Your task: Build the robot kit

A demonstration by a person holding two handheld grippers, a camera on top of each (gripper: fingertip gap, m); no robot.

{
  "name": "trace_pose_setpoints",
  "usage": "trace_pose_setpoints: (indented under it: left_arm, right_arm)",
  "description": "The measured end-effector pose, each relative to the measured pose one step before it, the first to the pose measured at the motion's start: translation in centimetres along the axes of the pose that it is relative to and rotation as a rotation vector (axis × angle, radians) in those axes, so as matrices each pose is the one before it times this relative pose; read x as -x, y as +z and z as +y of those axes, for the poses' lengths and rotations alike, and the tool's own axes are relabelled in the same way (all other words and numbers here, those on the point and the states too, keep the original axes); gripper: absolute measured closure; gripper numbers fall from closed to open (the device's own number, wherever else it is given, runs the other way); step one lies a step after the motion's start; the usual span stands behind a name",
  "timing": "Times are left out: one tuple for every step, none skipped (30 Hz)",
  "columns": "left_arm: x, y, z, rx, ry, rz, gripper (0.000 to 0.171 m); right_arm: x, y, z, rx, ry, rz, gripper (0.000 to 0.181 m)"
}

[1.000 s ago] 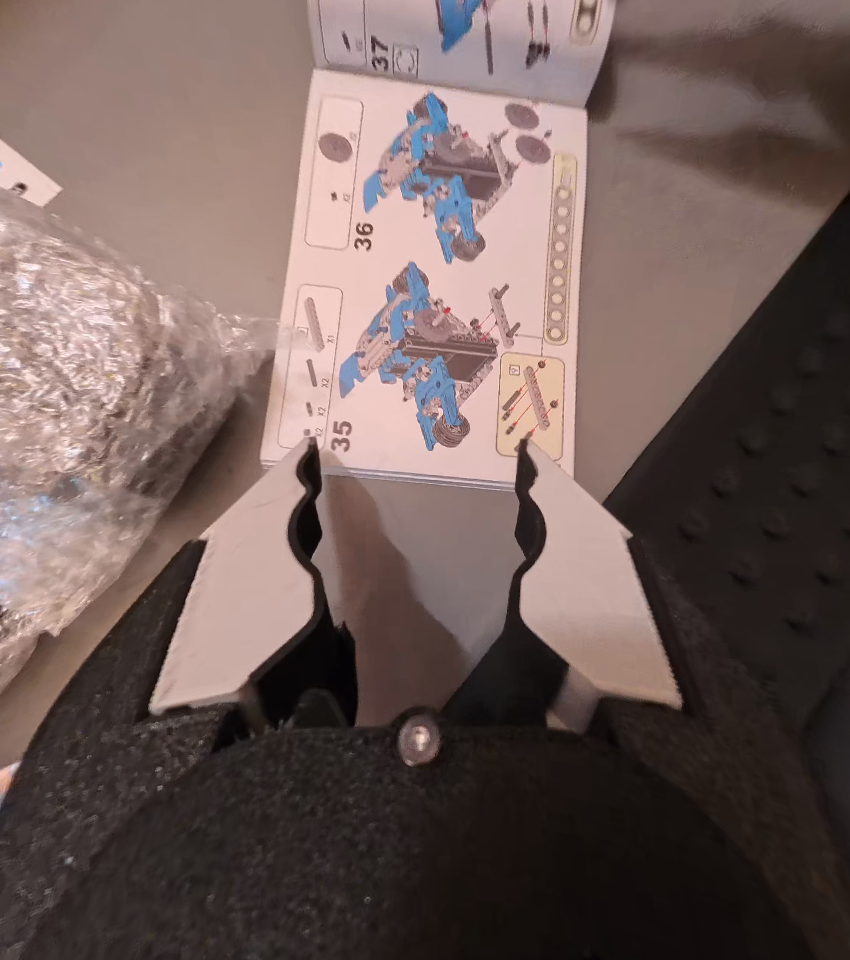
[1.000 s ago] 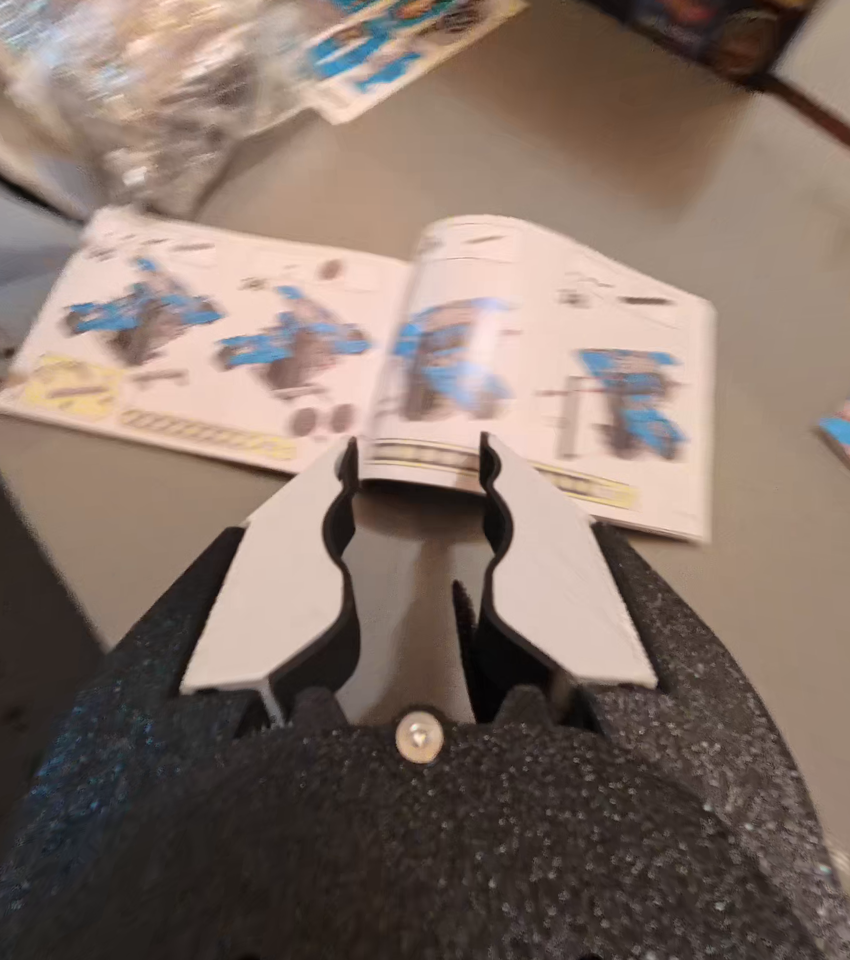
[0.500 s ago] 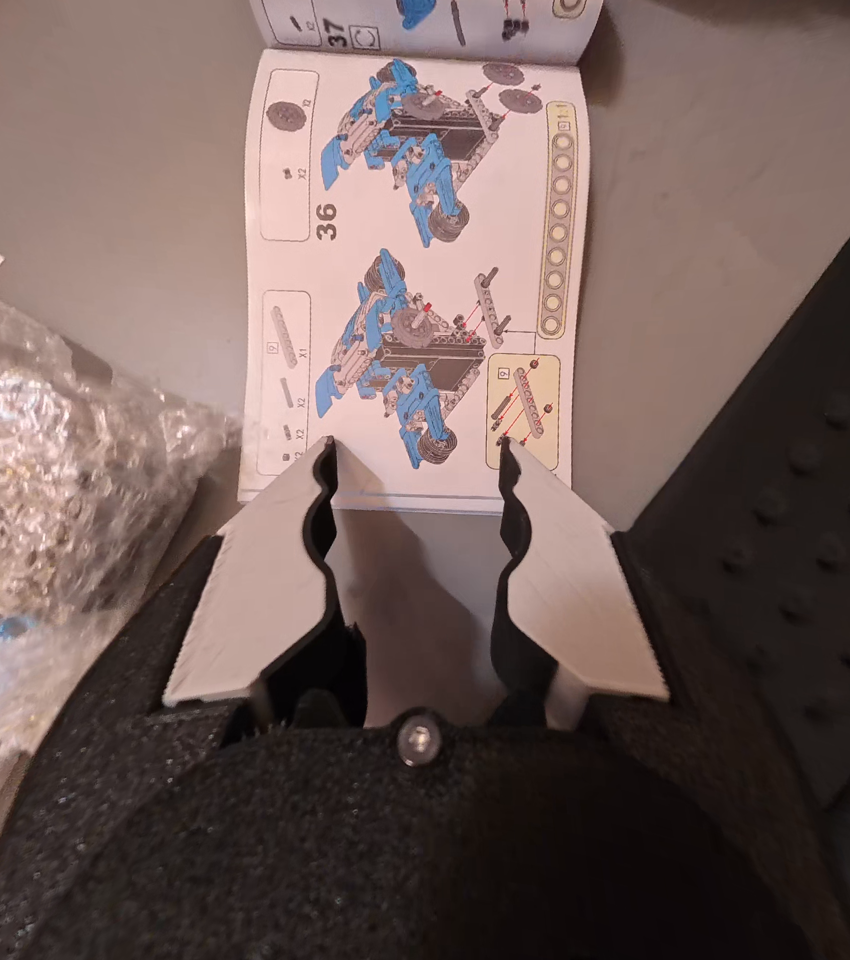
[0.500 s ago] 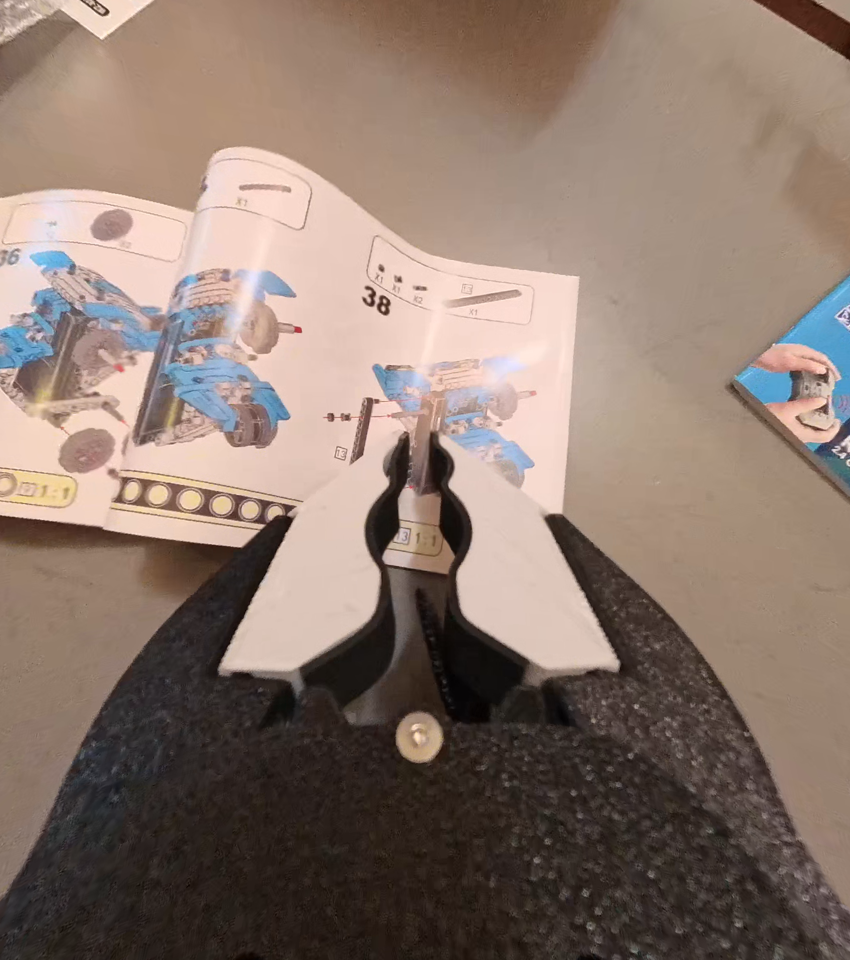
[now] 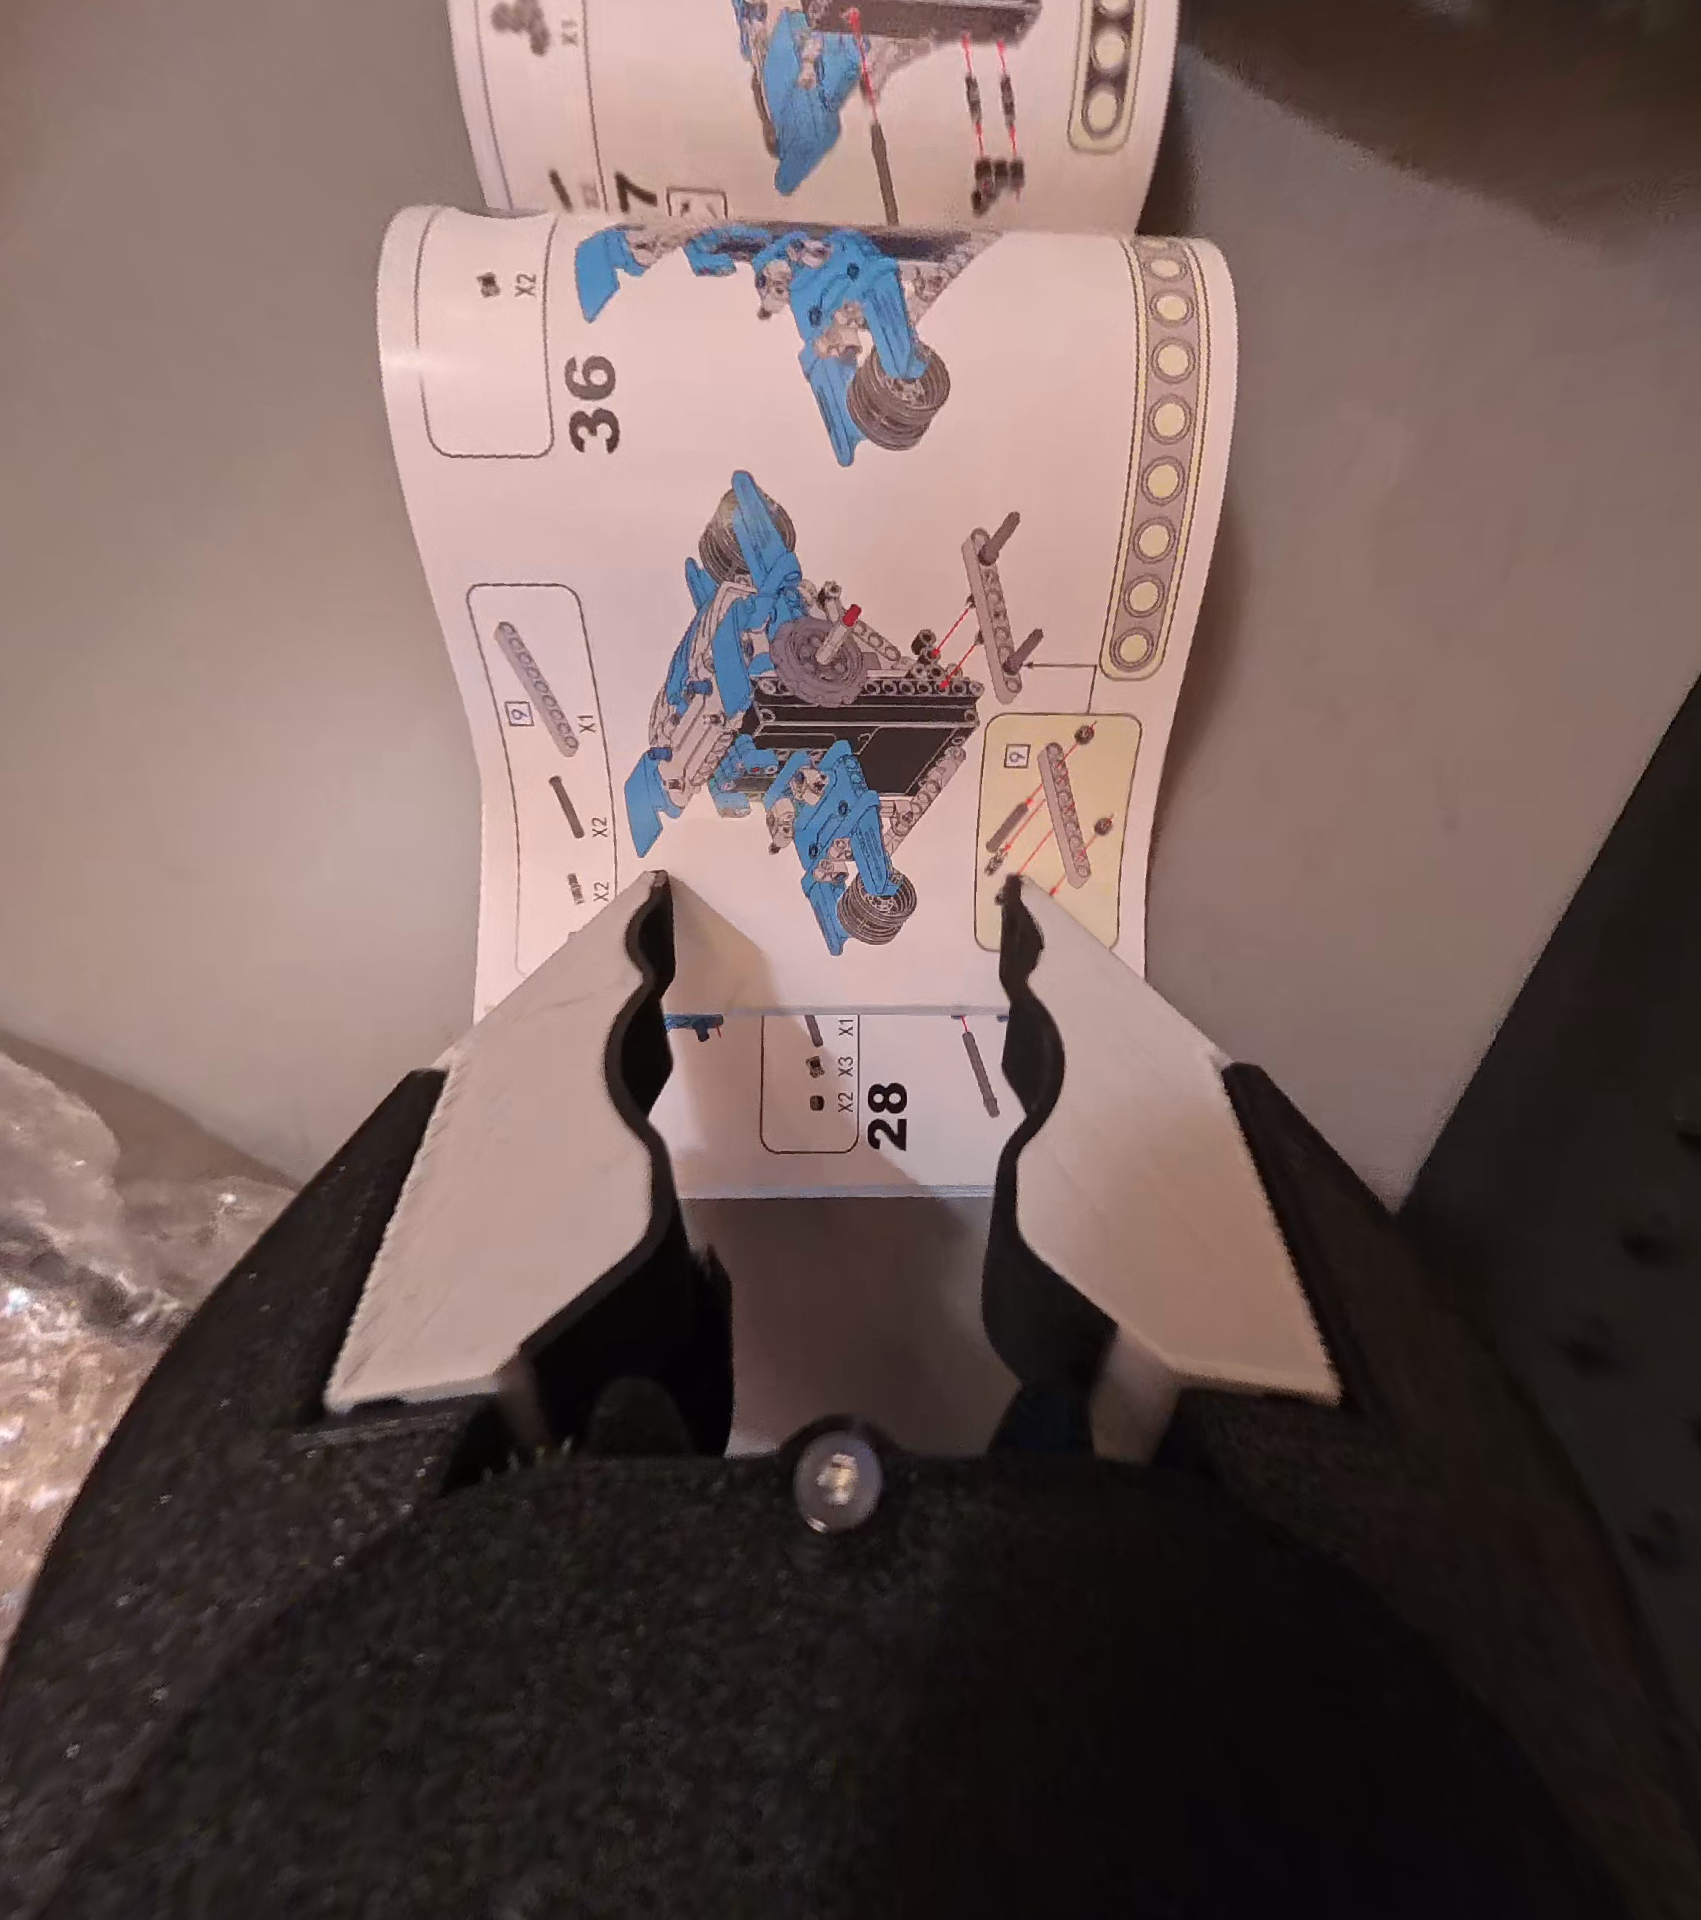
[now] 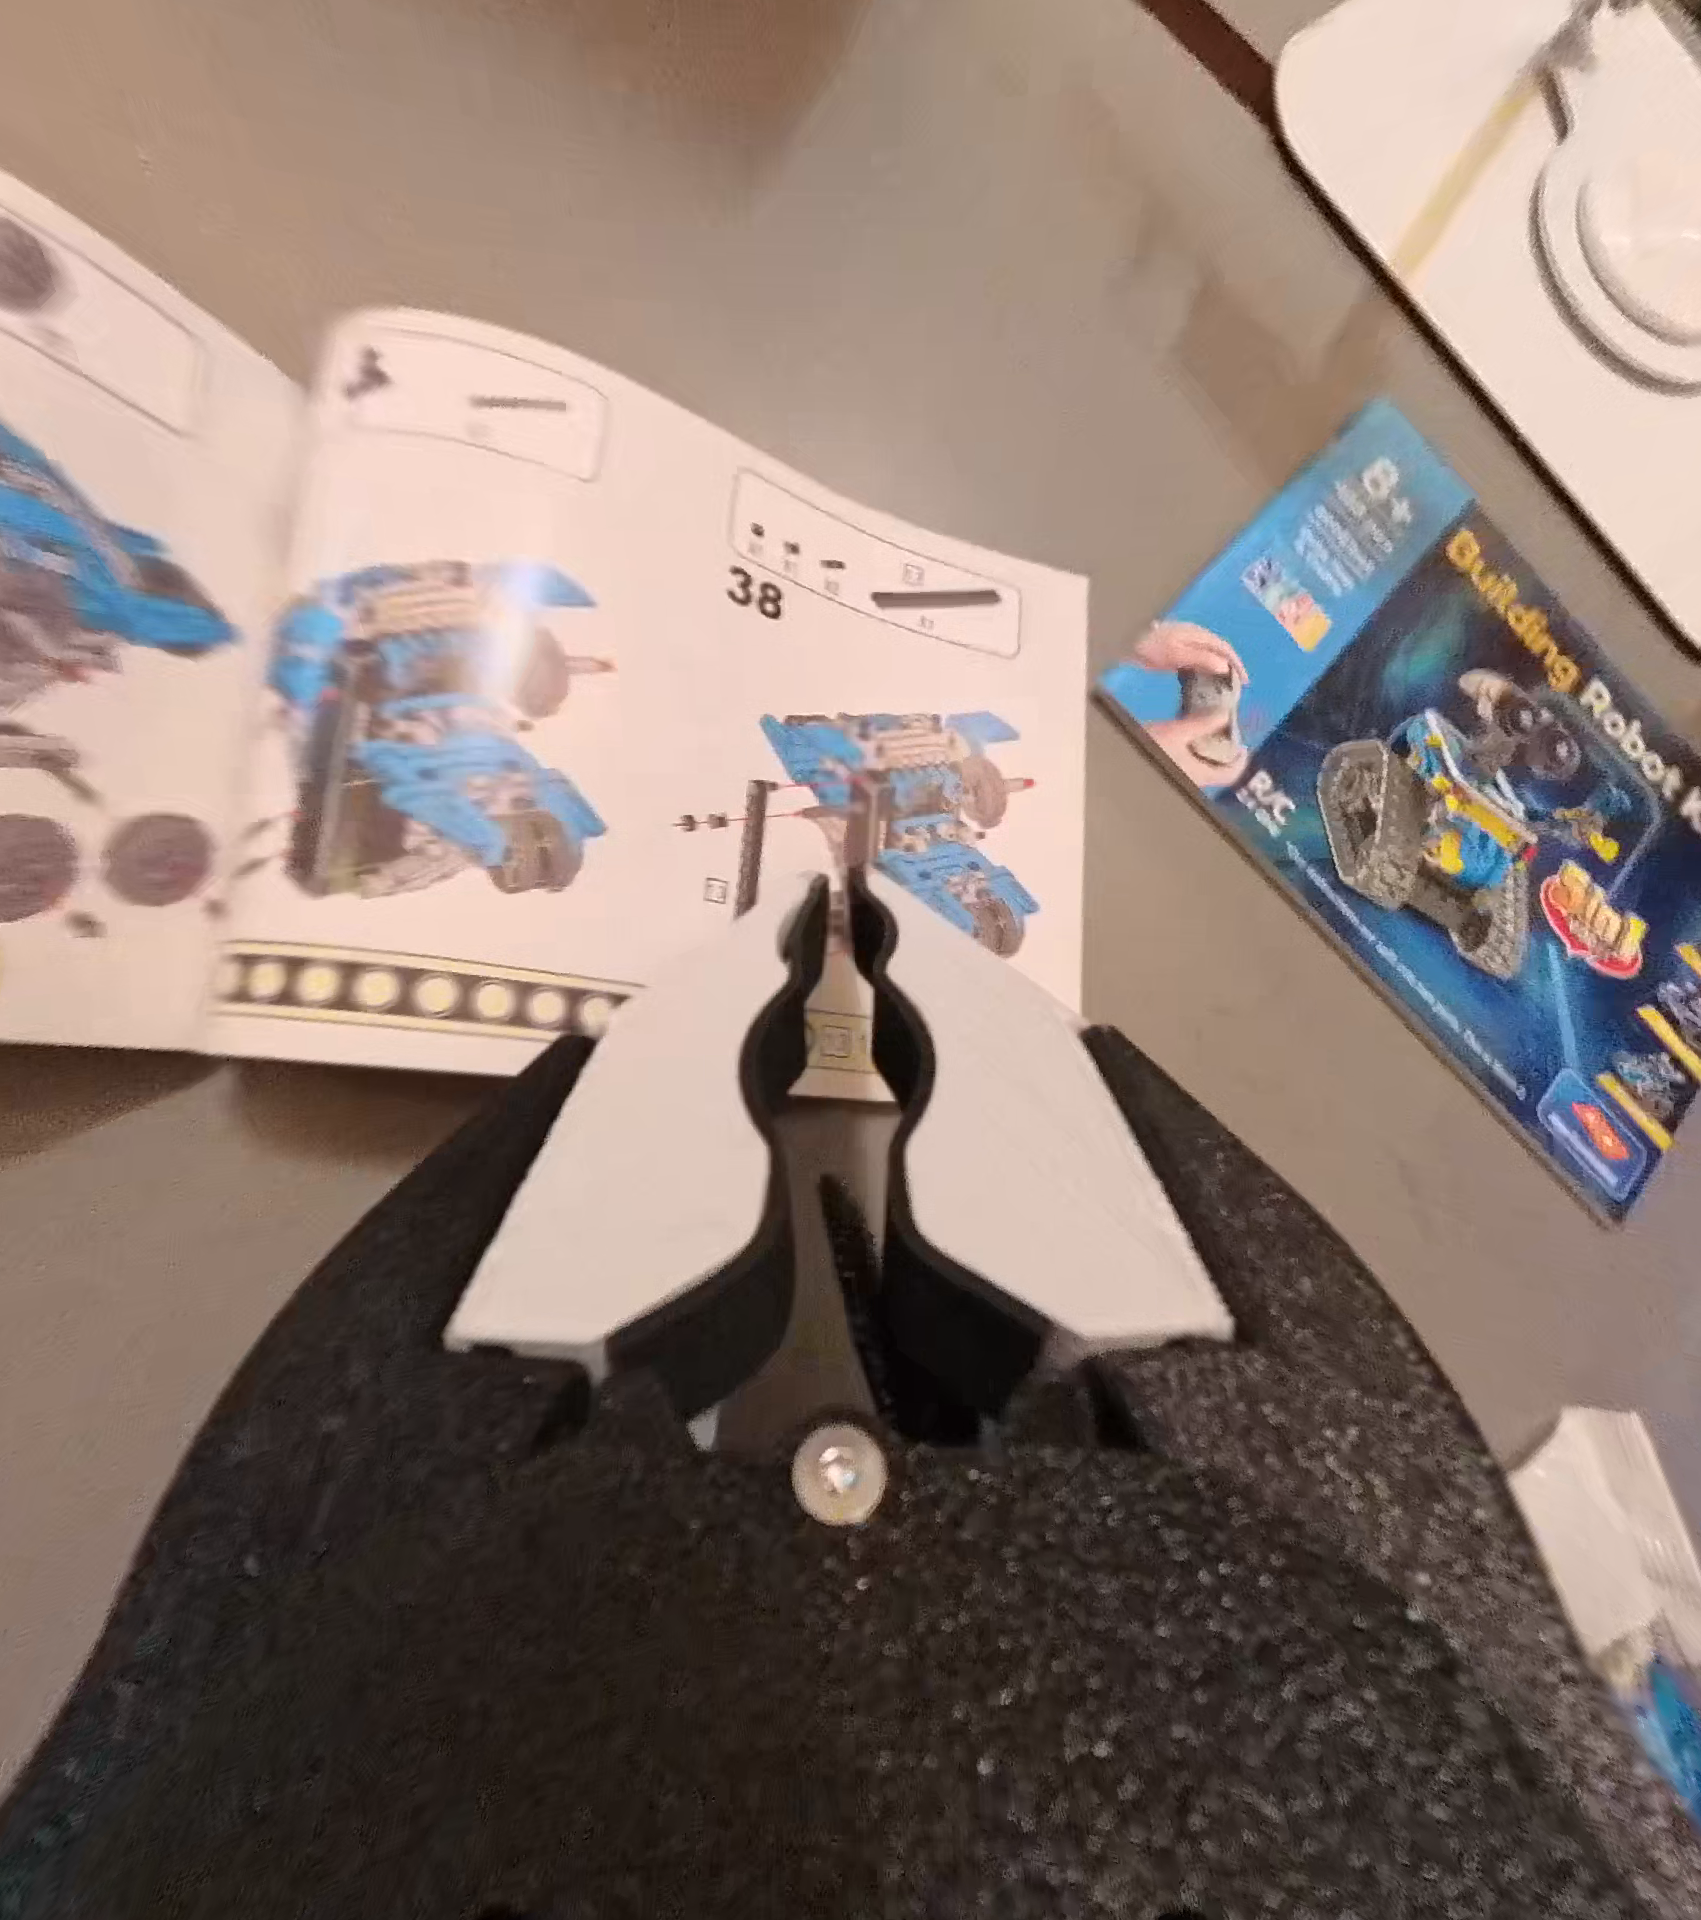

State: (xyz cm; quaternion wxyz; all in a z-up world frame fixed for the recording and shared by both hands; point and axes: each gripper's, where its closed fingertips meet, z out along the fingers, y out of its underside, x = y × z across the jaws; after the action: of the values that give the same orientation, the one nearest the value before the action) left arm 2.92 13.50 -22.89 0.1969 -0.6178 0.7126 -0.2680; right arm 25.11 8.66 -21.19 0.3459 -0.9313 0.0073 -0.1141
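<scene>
The open booklet point(image 5: 825, 644) lies on the grey table point(image 5: 150, 520), its long axis running away from the left gripper point(image 5: 830, 883), whose jaws stand wide apart over the curled near page, holding nothing. The right gripper point(image 6: 833, 883), jaws nearly shut, pinches the booklet's point(image 6: 617, 727) near edge. A blue leaflet point(image 6: 1448, 790) lies beside it; a crinkled plastic bag point(image 5: 4, 1299) lies at the left.
</scene>
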Motion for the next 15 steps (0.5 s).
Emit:
trace_pose_setpoints:
  left_arm:
    - [0.05,0.066,-0.128,-0.00896,-0.0028,0.0067,0.109]
    - [0.037,0.034,-0.077,-0.00458,0.0,0.0054,0.109]
    - [0.029,0.01,-0.039,-0.00058,0.002,0.0043,0.109]
    - [0.032,0.006,-0.01,0.00051,0.0018,0.0032,0.109]
    - [0.059,0.0,-0.03,-0.00109,0.0001,0.0017,0.11]
    - [0.054,0.008,-0.017,-0.00271,-0.0001,0.0017,0.111]
    - [0.056,0.006,-0.019,-0.00342,0.0003,0.0016,0.112]
    - [0.071,-0.012,-0.01,-0.0029,-0.0003,0.0,0.113]
    - [0.044,0.001,-0.007,-0.00247,-0.0011,0.001,0.114]
    - [0.017,-0.008,-0.014,-0.003,-0.0022,0.0015,0.114]
    - [0.007,-0.007,-0.006,-0.00393,-0.0029,0.0017,0.114]
    - [0.0,-0.003,-0.004,-0.00314,-0.0018,0.0014,0.114]
    - [-0.001,-0.008,0.006,-0.00286,-0.0004,0.0007,0.114]
    - [-0.036,-0.035,0.01,-0.00224,-0.002,0.0028,0.113]
    - [-0.079,-0.103,-0.044,-0.00645,-0.0106,0.0084,0.112]
  right_arm:
    - [1.108,-1.108,-1.318,-0.0664,-0.0193,-0.0577,0.17]
    - [1.708,-1.329,-1.572,-0.0755,-0.04,-0.076,0.161]
    - [2.481,-1.209,-1.445,-0.0602,-0.0517,-0.1113,0.152]
    - [3.53,-0.907,-1.024,-0.0284,-0.0548,-0.1676,0.137]
    - [3.307,-0.236,-0.653,0.0027,-0.043,-0.1451,0.122]
    - [1.869,0.511,-0.016,0.0378,-0.0438,-0.0566,0.118]
    - [0.581,0.834,0.647,0.0629,-0.0726,0.0192,0.117]
    - [-0.05,0.914,0.755,0.0531,-0.0811,0.052,0.118]
    - [0.049,0.918,0.511,0.0246,-0.0621,0.0377,0.124]
    - [0.18,0.847,0.547,0.0267,-0.0381,0.0172,0.127]
    - [-0.477,0.736,0.507,0.031,-0.032,0.0532,0.127]
    - [-0.485,0.452,0.105,0.0104,-0.0412,0.0578,0.13]
    - [-0.405,0.107,-0.259,-0.0138,-0.0319,0.0469,0.139]
    - [-0.485,-0.154,-0.551,-0.0304,-0.0078,0.0397,0.152]
    - [-0.382,-0.241,-0.574,-0.032,0.0149,0.0209,0.158]
